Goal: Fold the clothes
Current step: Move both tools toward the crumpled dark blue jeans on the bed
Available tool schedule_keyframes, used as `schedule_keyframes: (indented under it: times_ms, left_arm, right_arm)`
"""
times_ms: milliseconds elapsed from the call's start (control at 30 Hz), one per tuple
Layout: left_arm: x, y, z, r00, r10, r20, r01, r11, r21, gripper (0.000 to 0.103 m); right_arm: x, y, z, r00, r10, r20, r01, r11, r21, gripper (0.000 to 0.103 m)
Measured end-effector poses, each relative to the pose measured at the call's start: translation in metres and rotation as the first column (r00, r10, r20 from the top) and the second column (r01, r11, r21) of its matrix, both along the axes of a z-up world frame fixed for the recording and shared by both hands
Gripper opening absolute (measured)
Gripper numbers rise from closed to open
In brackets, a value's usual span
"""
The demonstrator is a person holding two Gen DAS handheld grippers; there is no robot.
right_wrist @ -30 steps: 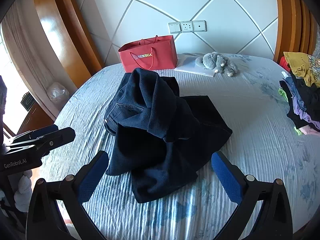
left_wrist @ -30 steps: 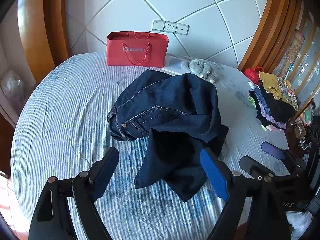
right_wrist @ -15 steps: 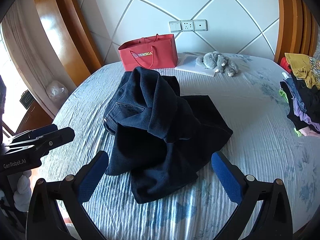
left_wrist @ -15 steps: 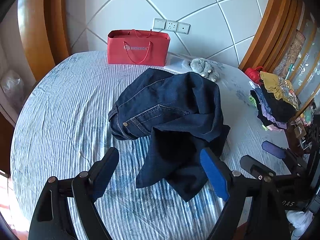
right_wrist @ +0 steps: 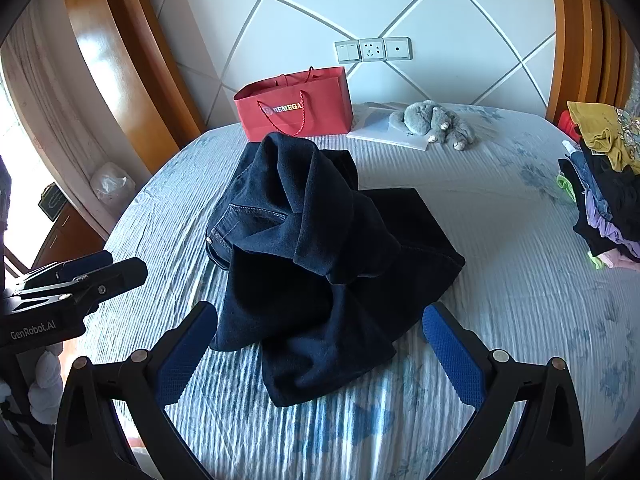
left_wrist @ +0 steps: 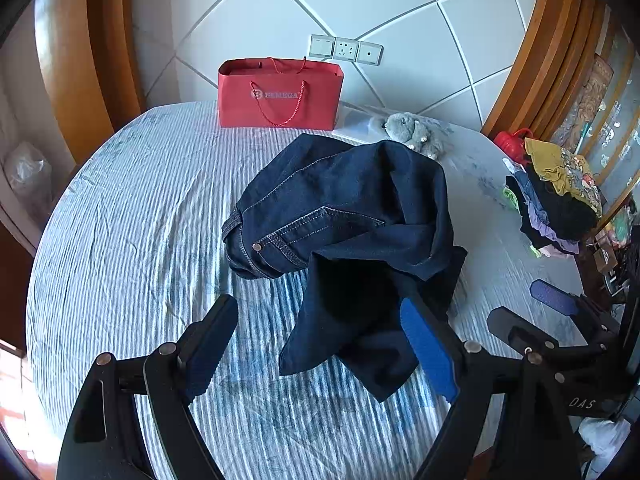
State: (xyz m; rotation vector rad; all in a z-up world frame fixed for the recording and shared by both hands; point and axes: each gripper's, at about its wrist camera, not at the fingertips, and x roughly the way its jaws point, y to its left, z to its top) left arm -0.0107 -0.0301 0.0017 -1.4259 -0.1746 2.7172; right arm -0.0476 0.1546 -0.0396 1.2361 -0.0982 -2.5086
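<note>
Jeans (left_wrist: 344,236) are lying crumpled on the bed (left_wrist: 120,232), before the red bag (left_wrist: 280,94); left claw (left_wrist: 320,344) and right claw (right_wrist: 320,354) are hovering near them, both gaping empty.

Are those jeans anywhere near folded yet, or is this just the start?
Just the start, it seems. Done: a pile of clothes sits at the bed's right edge. In hand: nothing; the left gripper and right gripper hover open. Left: the dark jeans, lying crumpled, need spreading and folding.

The black left gripper with blue pads (left_wrist: 320,344) and the matching right gripper (right_wrist: 320,356) fill each frame's bottom, jaws spread wide, empty.
</note>
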Motion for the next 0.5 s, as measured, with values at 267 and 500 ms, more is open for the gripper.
schedule_keyframes:
  times_ms: [267,500]
  left_arm:
    - [-0.004,0.001,-0.004,1.000,-0.005,0.011,0.005,1.000,-0.007,0.084]
    - [-0.015,-0.008,-0.013,0.999,0.008,0.037,-0.008,1.000,-0.010,0.084]
  right_arm:
    - [-0.003,0.002,-0.003,1.000,-0.006,0.012,0.006,1.000,-0.002,0.103]
    - [-0.009,0.002,-0.008,1.000,-0.007,0.026,0.007,1.000,0.000,0.103]
